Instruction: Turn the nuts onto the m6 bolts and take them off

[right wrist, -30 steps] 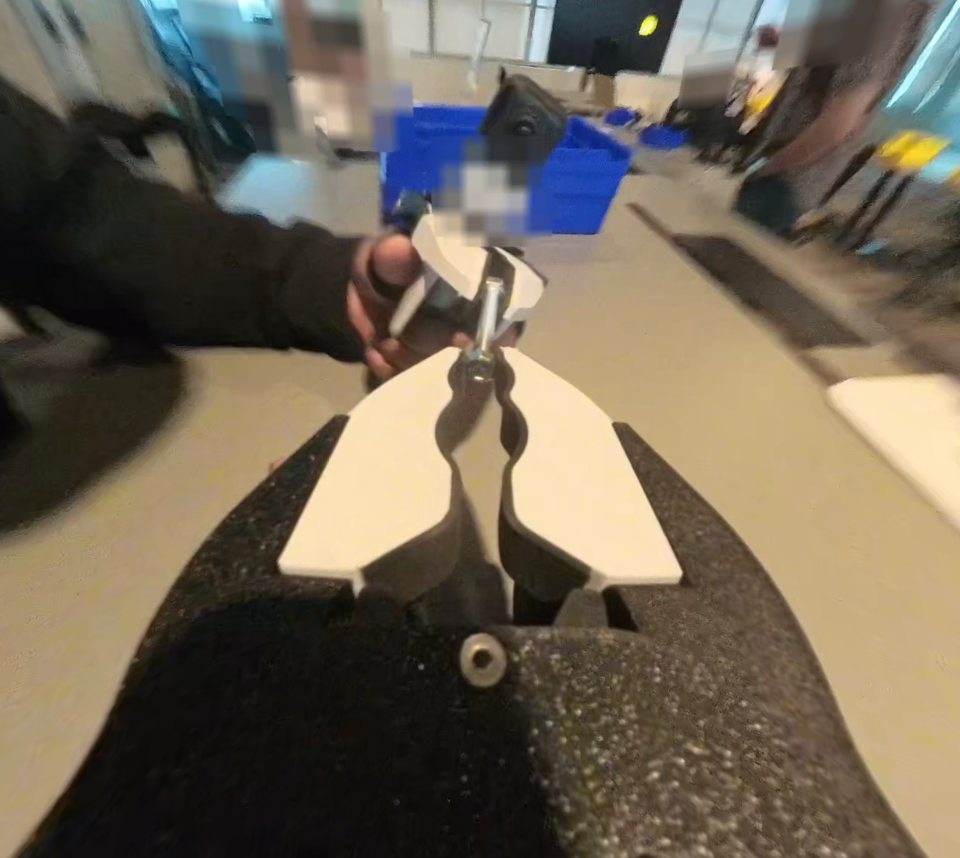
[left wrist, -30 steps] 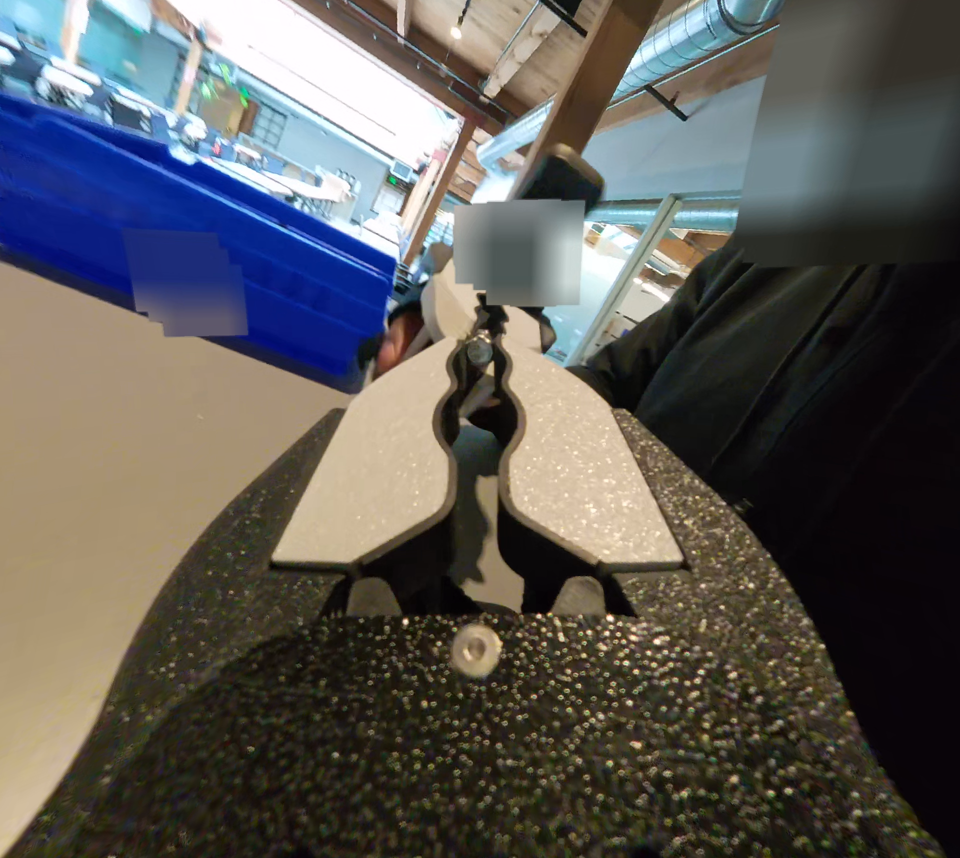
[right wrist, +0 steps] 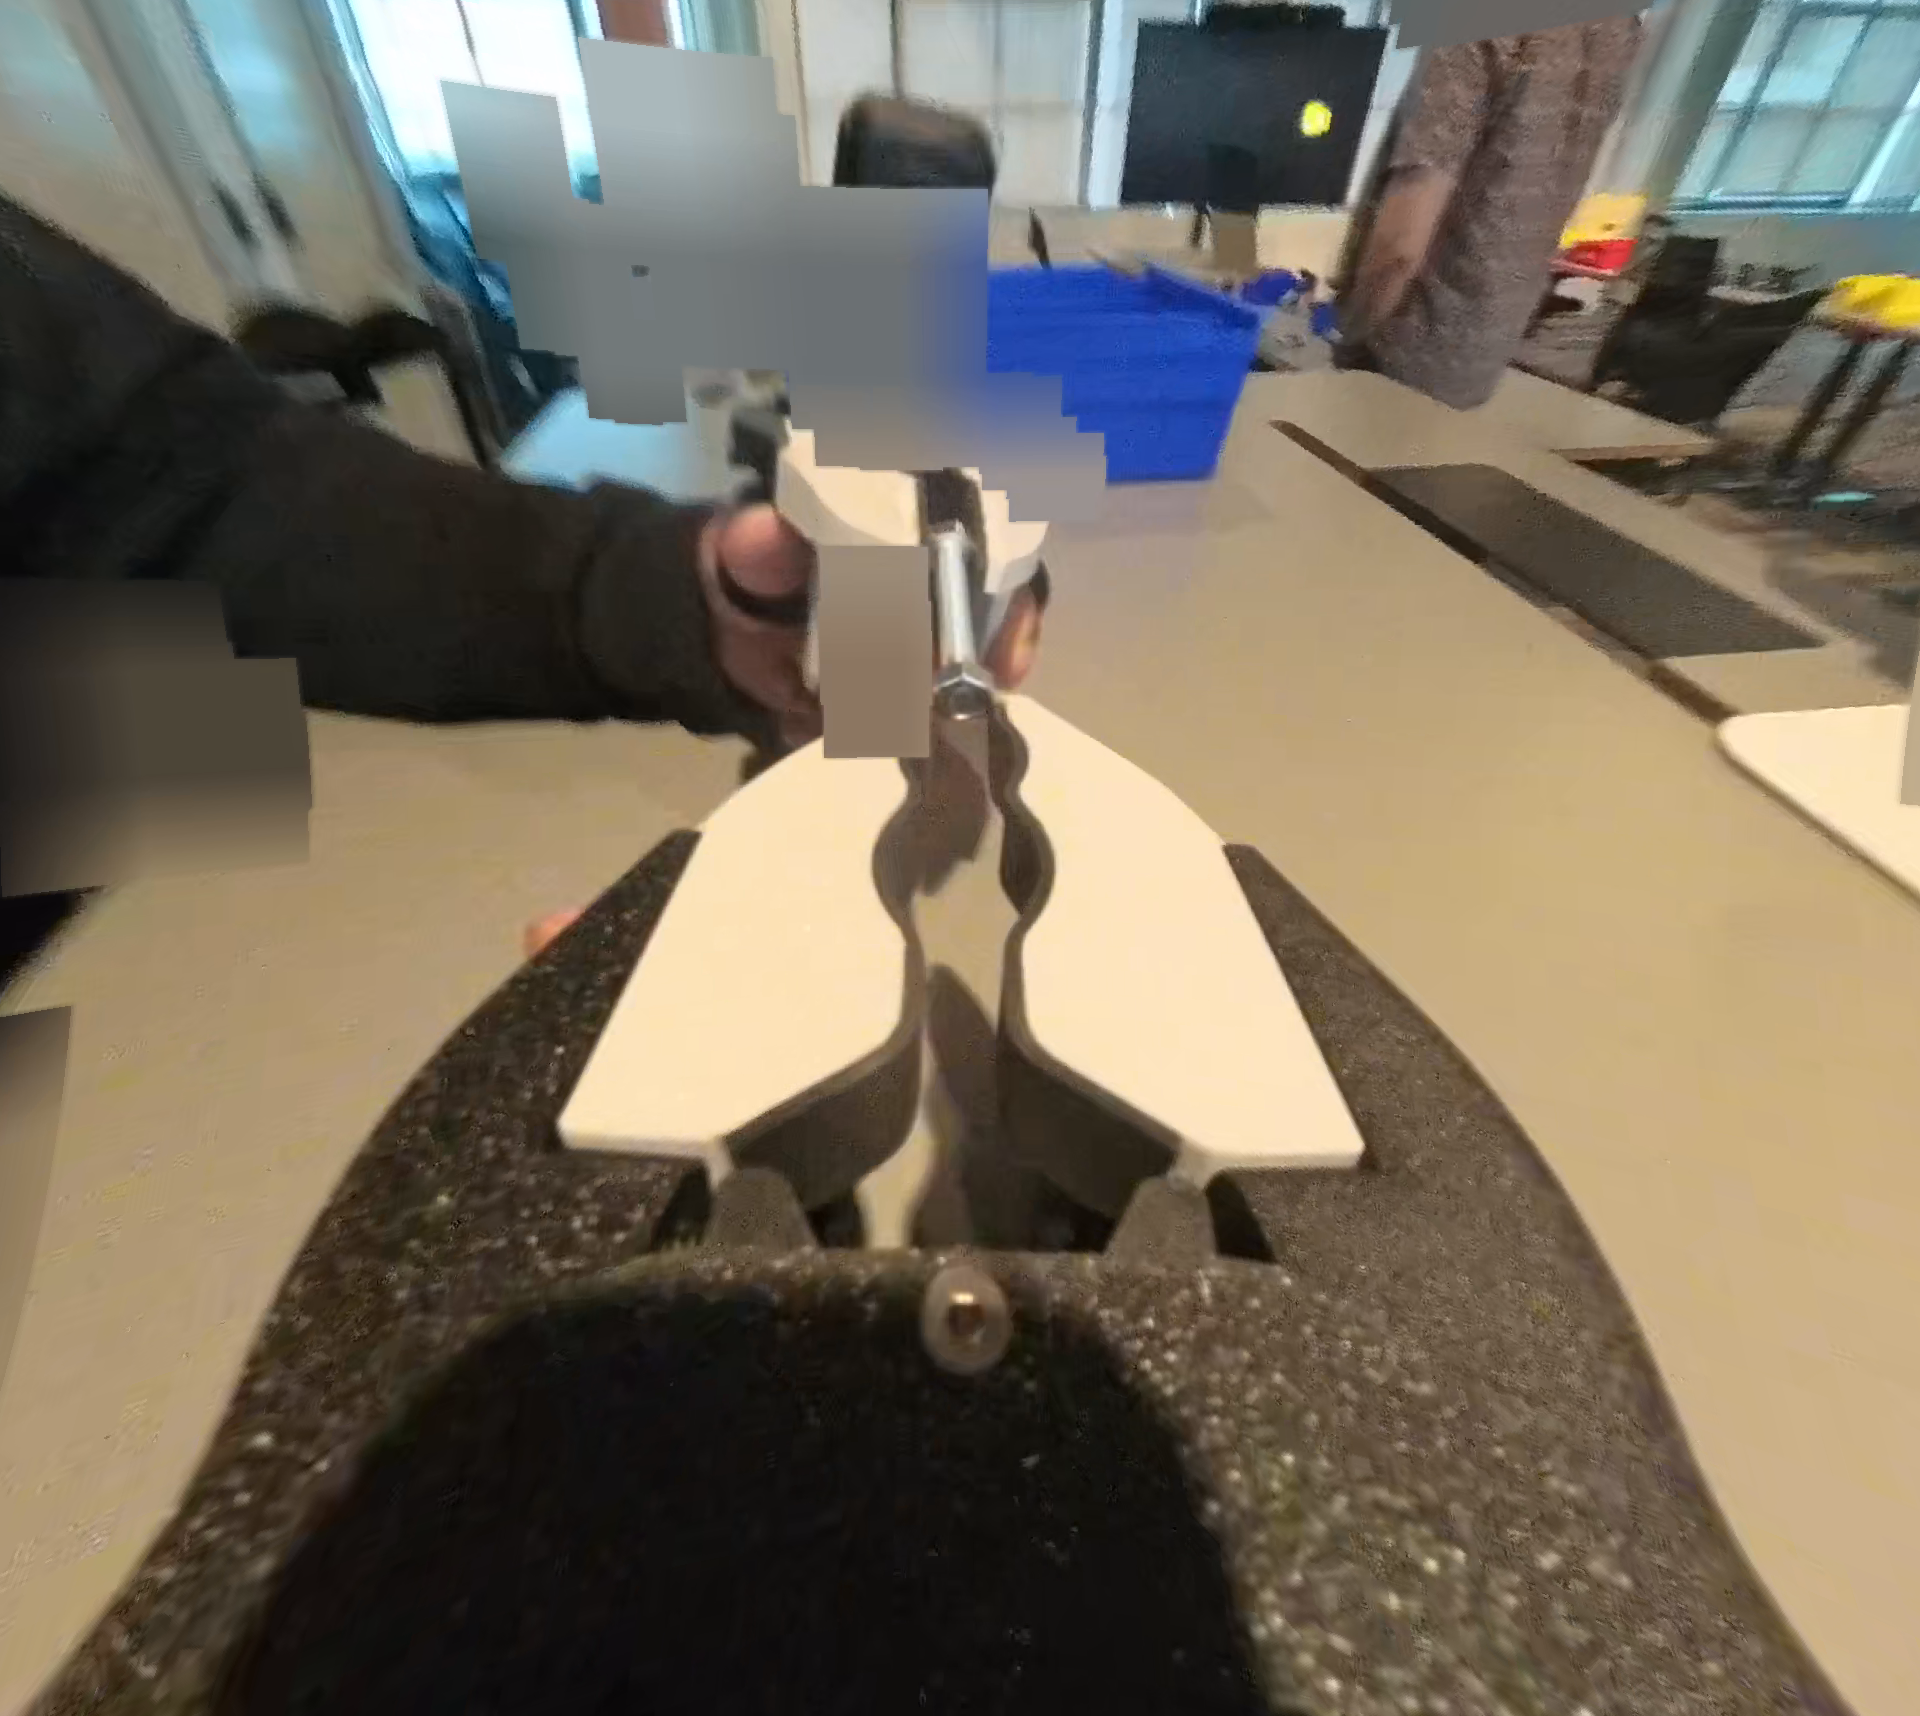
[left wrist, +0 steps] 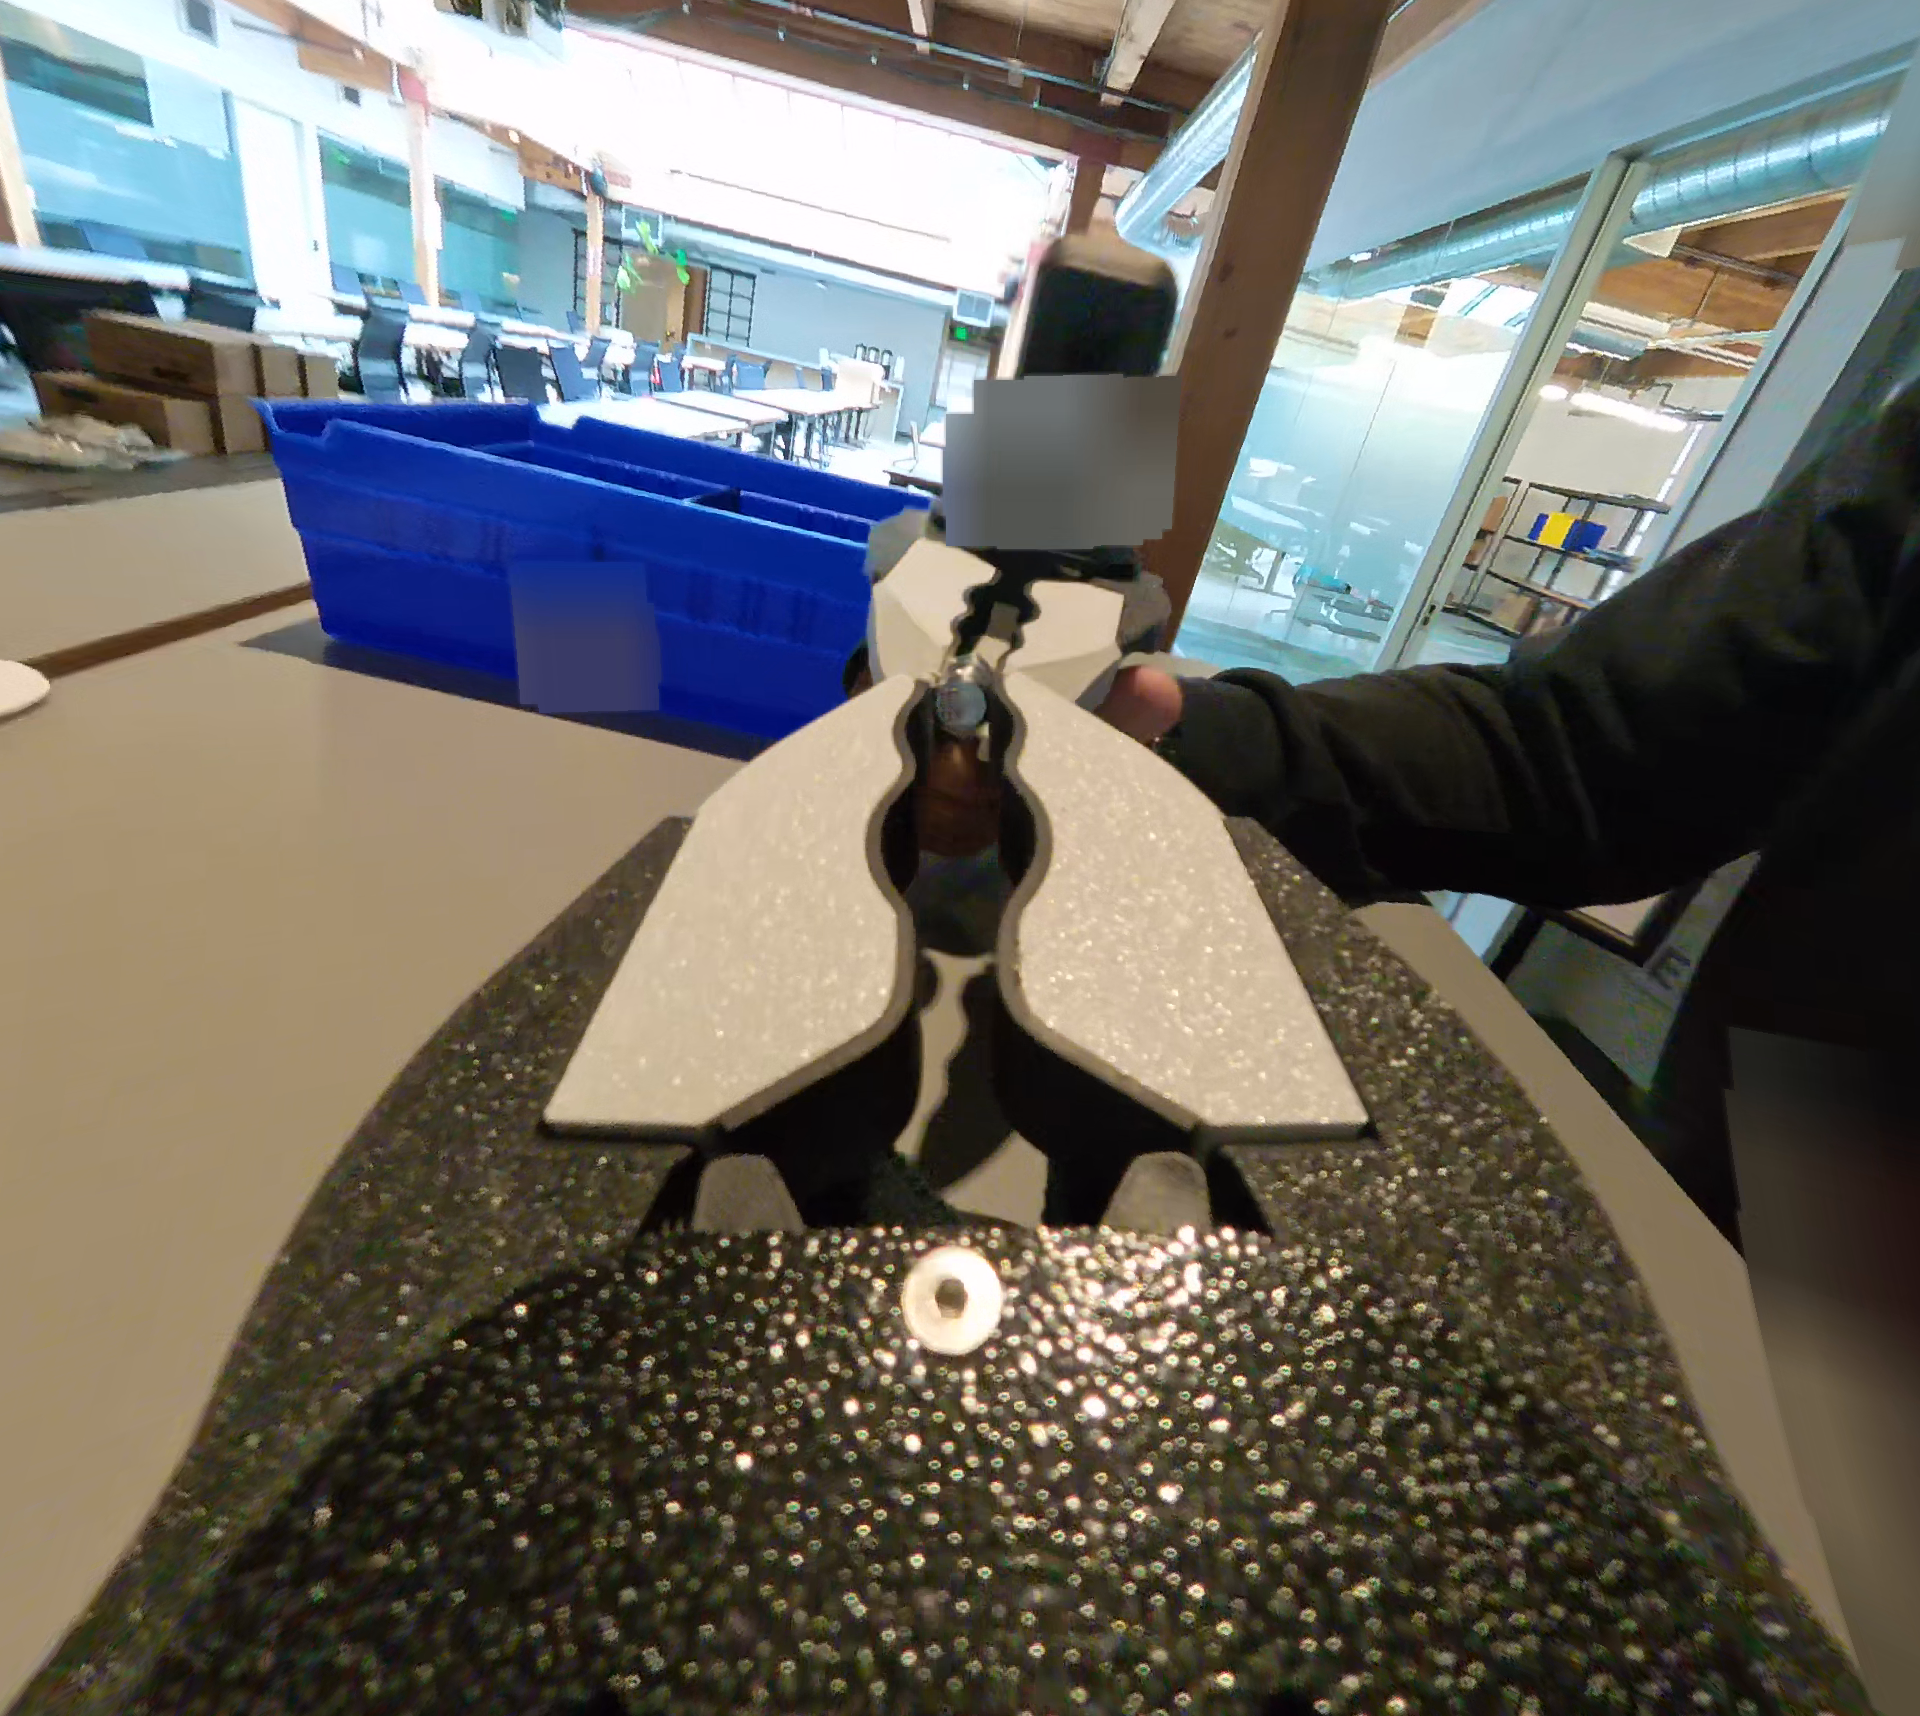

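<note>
Blue bin (left wrist: 582,544) at 10 o'clock on the table (left wrist: 260,835). Left gripper (left wrist: 961,700) clamped on bolt (left wrist: 958,702) head at 12 o'clock. Right gripper (right wrist: 961,716) pinches nut (right wrist: 961,698) on that bolt, held above table.

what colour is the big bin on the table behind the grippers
Solid bright blue. The bin shows best in the left wrist view, standing on the grey table.
</note>
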A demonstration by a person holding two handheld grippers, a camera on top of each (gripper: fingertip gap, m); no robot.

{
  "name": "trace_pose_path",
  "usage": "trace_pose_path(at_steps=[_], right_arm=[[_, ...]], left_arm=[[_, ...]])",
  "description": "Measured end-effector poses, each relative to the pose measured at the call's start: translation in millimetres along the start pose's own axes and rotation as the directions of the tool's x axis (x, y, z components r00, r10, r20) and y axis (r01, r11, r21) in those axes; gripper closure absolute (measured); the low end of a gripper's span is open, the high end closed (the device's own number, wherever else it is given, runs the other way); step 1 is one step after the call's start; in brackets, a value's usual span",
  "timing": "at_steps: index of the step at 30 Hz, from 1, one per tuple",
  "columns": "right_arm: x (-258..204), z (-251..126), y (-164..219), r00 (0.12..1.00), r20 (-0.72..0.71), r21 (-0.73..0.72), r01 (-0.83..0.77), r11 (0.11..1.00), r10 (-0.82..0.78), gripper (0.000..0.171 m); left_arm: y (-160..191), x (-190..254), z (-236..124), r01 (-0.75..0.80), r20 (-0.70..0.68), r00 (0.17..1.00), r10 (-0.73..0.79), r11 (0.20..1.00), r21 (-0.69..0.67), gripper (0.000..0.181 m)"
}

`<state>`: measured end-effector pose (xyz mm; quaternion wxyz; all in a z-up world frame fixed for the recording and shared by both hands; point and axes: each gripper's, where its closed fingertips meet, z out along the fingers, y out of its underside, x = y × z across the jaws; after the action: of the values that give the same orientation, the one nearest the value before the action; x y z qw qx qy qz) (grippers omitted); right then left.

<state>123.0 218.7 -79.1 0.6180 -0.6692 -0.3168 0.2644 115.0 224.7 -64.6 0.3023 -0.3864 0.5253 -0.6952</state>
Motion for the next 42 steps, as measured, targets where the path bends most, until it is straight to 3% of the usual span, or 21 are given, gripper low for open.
trace_pose_path(at_steps=[4, 7, 9, 11, 14, 16, 21, 25, 26, 28, 31, 34, 36, 38, 40, 42], right_arm=[[2, -3, 2, 0.945, -0.101, -0.077, 0.306, 0.949, -0.312, 0.162], [7, -3, 4, 0.826, -0.171, -0.159, 0.514, 0.843, -0.536, 0.161], [11, -3, 6, 0.769, -0.202, -0.213, 0.57, 0.794, -0.606, 0.161], [14, -4, 9, 0.798, -0.212, -0.221, 0.523, 0.823, -0.564, 0.155], [10, 0, 10, 0.942, -0.132, -0.15, 0.289, 0.945, -0.309, 0.128], [8, 2, 4, 0.981, -0.096, -0.089, 0.158, 0.983, -0.167, 0.121], [5, 0, -10, 0.995, 0.004, 0.044, -0.096, 0.994, 0.096, 0.127], [1, 2, -13, 0.972, 0.074, 0.075, -0.226, 0.971, 0.221, 0.146], [1, 4, -12, 0.976, 0.067, 0.065, -0.212, 0.975, 0.207, 0.157], [1, 4, -9, 0.992, 0.016, 0.035, -0.124, 0.992, 0.124, 0.161], [0, 4, -5, 0.981, -0.081, -0.066, 0.17, 0.983, -0.175, 0.161], [2, 1, -1, 0.772, -0.167, -0.241, 0.571, 0.785, -0.613, 0.161], [4, -1, -3, 0.658, -0.2, -0.308, 0.661, 0.684, -0.726, 0.161], [0, 1, -6, 0.711, -0.21, -0.265, 0.62, 0.739, -0.671, 0.152], [-4, 4, -8, 0.846, -0.184, -0.173, 0.473, 0.864, -0.5, 0.131], [-11, 8, -11, 0.948, -0.112, -0.091, 0.289, 0.953, -0.298, 0.129]], left_arm=[[4, 1, 1, 0.102, -0.037, 0.994, -0.103, 0.994, -0.025, 0.171], [6, -1, 0, 0.197, -0.058, 0.978, -0.199, 0.98, -0.037, 0.171], [5, -1, 0, 0.196, -0.058, 0.978, -0.198, 0.98, -0.033, 0.171], [0, 0, -2, 0.172, -0.062, 0.983, -0.171, 0.985, 0.003, 0.171], [-8, -6, -4, 0.122, -0.027, 0.992, -0.12, 0.99, 0.074, 0.171], [-9, -6, -4, 0.093, -0.013, 0.996, -0.092, 0.992, 0.083, 0.172], [-9, -6, -1, 0.041, 0.007, 0.999, -0.041, 0.996, 0.077, 0.171], [-7, -3, 0, 0.038, -0.011, 0.999, -0.038, 0.997, 0.065, 0.172], [-6, -2, 0, 0.046, -0.02, 0.999, -0.045, 0.997, 0.056, 0.172], [-3, -2, -1, 0.104, -0.033, 0.994, -0.103, 0.994, 0.037, 0.172], [2, 1, -2, 0.247, -0.079, 0.966, -0.247, 0.969, -0.013, 0.171], [8, 4, -3, 0.339, -0.1, 0.934, -0.343, 0.939, -0.056, 0.171], [7, 4, -2, 0.336, -0.099, 0.935, -0.34, 0.94, -0.053, 0.172], [2, 3, -4, 0.306, -0.099, 0.947, -0.305, 0.952, -0.013, 0.171], [-5, 1, -7, 0.252, -0.085, 0.965, -0.248, 0.967, 0.041, 0.171], [-8, 0, -8, 0.191, -0.07, 0.98, -0.186, 0.98, 0.062, 0.171]])
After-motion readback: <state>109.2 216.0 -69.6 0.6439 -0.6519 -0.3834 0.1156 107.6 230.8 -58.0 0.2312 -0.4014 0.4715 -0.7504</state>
